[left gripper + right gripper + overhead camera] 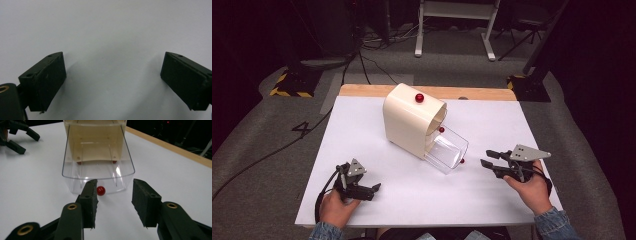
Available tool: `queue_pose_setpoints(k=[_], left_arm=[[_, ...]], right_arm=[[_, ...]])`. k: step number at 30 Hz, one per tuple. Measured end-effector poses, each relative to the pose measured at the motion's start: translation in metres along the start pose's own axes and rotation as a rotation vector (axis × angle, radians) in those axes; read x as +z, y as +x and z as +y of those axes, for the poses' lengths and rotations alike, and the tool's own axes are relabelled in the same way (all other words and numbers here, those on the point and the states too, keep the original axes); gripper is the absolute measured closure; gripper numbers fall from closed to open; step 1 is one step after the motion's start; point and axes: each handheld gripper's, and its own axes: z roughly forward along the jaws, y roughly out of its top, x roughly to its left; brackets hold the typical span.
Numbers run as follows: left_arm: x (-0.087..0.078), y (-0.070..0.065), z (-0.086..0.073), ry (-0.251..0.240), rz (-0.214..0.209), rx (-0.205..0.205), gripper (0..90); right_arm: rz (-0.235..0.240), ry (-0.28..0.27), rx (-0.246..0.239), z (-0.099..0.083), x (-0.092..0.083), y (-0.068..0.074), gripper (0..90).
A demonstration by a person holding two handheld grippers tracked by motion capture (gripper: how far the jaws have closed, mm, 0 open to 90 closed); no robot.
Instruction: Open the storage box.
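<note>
1. Centrally on the white table (377,200) lies a cream cabinet (409,122) tipped on its side, and everything else is placed from it.
2. A clear drawer (447,149) is pulled part-way out of the cabinet's open end, toward the person's right.
3. In the right gripper view the clear drawer (97,176) faces the camera, with the cream interior (96,145) of the cabinet behind it.
4. A small red knob (462,161) sits at the drawer's front wall; in the right gripper view the red knob (100,190) lies just beyond the jaw tips, close to the left-hand jaw and touching neither.
5. Another red knob (419,97) sits on the cabinet's upper face.
6. The right gripper (486,158) is held in a hand just to the right of the drawer, pointing at it; in its own view the right gripper (113,195) has its jaws part-way apart with nothing between them.
7. The left gripper (374,189) rests low at the table's near edge, well apart from the cabinet, on its near-left side.
8. In its own view the left gripper (113,72) has jaws spread wide over bare white table, holding nothing.
9. Far off in the right gripper view, the left gripper (21,138) shows left of the cabinet.
</note>
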Motion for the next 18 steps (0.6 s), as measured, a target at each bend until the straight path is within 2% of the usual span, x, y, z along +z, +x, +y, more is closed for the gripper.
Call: queue_pose_setpoints(k=[7, 8, 11, 18], left_arm=[[0.000, 0.000, 0.000, -0.001, 0.000, 0.000, 6.5], [0.000, 0.000, 0.000, -0.001, 0.000, 0.000, 6.5], [0.000, 0.000, 0.000, -0.001, -0.001, -0.001, 6.5], [0.000, -0.001, -0.001, -0.004, -0.004, -0.007, 6.7]], right_arm=[[0.006, -0.037, -0.024, 0.037, -0.005, 0.002, 56.2], [0.006, -0.037, -0.024, 0.037, -0.005, 0.002, 56.2], [0.018, -0.059, -0.046, 0.056, 0.002, 0.003, 56.2], [0.064, -0.079, -0.041, 0.078, 0.025, 0.001, 56.6]])
